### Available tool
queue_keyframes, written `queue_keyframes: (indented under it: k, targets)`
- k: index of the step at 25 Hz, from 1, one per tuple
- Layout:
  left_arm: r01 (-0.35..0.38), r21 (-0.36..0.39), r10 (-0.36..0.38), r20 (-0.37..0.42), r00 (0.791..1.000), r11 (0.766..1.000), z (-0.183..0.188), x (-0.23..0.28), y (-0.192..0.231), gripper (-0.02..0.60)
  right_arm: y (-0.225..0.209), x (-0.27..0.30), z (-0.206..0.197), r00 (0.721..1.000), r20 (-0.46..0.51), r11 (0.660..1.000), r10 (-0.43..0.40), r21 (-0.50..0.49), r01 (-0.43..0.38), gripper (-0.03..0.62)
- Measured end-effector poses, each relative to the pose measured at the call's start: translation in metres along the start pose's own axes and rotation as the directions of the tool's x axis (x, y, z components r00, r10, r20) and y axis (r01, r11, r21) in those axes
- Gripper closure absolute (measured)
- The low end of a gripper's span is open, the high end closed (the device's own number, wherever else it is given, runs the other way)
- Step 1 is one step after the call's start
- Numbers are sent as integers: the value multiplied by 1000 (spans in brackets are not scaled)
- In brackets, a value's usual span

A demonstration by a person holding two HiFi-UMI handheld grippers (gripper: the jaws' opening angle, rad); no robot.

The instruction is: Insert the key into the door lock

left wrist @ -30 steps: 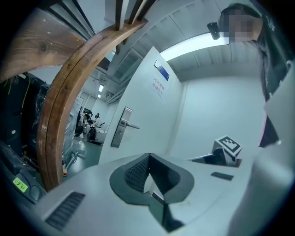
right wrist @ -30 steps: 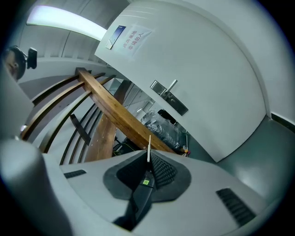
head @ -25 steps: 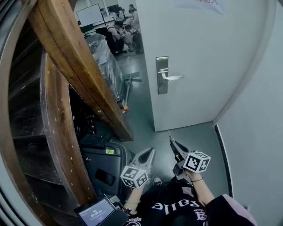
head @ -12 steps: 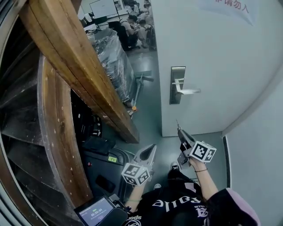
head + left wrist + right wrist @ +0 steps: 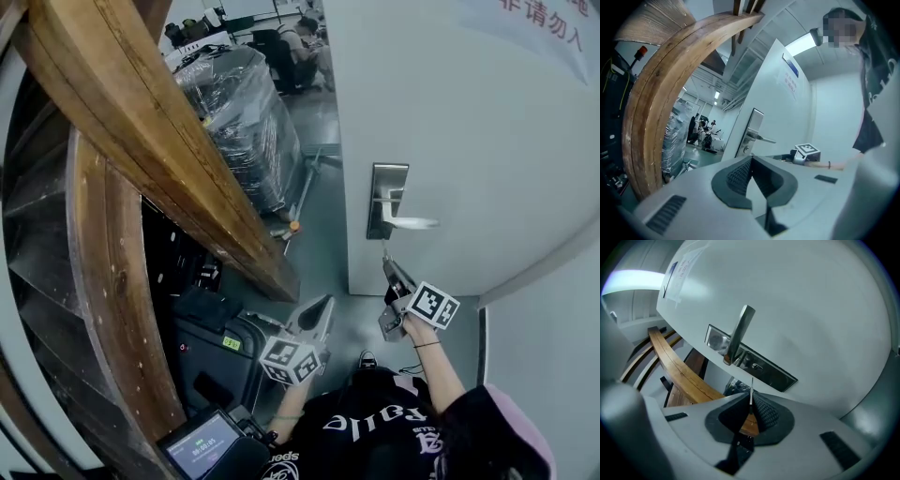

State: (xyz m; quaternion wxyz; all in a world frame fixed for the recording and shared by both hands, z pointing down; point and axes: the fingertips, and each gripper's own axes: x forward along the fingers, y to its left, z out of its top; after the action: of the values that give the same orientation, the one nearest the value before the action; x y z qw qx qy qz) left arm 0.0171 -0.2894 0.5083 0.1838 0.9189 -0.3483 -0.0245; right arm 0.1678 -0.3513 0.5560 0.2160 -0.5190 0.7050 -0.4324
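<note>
A steel lock plate (image 5: 387, 201) with a lever handle (image 5: 412, 222) is set in the pale door (image 5: 469, 141). My right gripper (image 5: 387, 266) is shut on a thin key (image 5: 383, 251), just below that plate. In the right gripper view the key (image 5: 751, 389) sticks up from the shut right gripper (image 5: 750, 397), its tip slightly short of the keyhole (image 5: 756, 366) in the lock plate (image 5: 776, 373), under the handle (image 5: 738, 333). My left gripper (image 5: 325, 303) hangs lower left, away from the door. The left gripper (image 5: 751, 158) has its jaws together on nothing.
A big curved wooden structure (image 5: 141, 141) fills the left side. A plastic-wrapped stack (image 5: 239, 103) stands behind it. A dark case (image 5: 220, 352) and a small screen (image 5: 202, 445) sit low on the left. A grey wall (image 5: 553, 328) closes the right. People sit far back (image 5: 305, 33).
The view has drawn closer to the door. My right gripper has carried the key up to just under the lock plate. The left gripper stayed low.
</note>
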Motion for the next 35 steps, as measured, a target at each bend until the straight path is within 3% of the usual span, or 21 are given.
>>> queue_keyframes:
  k: [9,14,26,31,35]
  targets:
    - [-15,6,15,-28,999,1000,-1,22,10,577,5,32,29,997,54,995,52,84,-56,557]
    - [-27,5,27,-37,999,1000,0,21,18,577,-1,33,36,995,89,989,40,138,-52,557]
    - [-1,-11,1,-65,998,1000,-10,19,17,577,5,46,28,994,83,972,69,217,-86,557]
    - [-16,-13,15,-51,999,1000,-7,11,24,577,2,40,30,988,136,941,68,322,-109,557]
    - [-31,-20,30,-43,999,999,-5,6,31,577,1,39,27,988,136,942,69,318,-110,557]
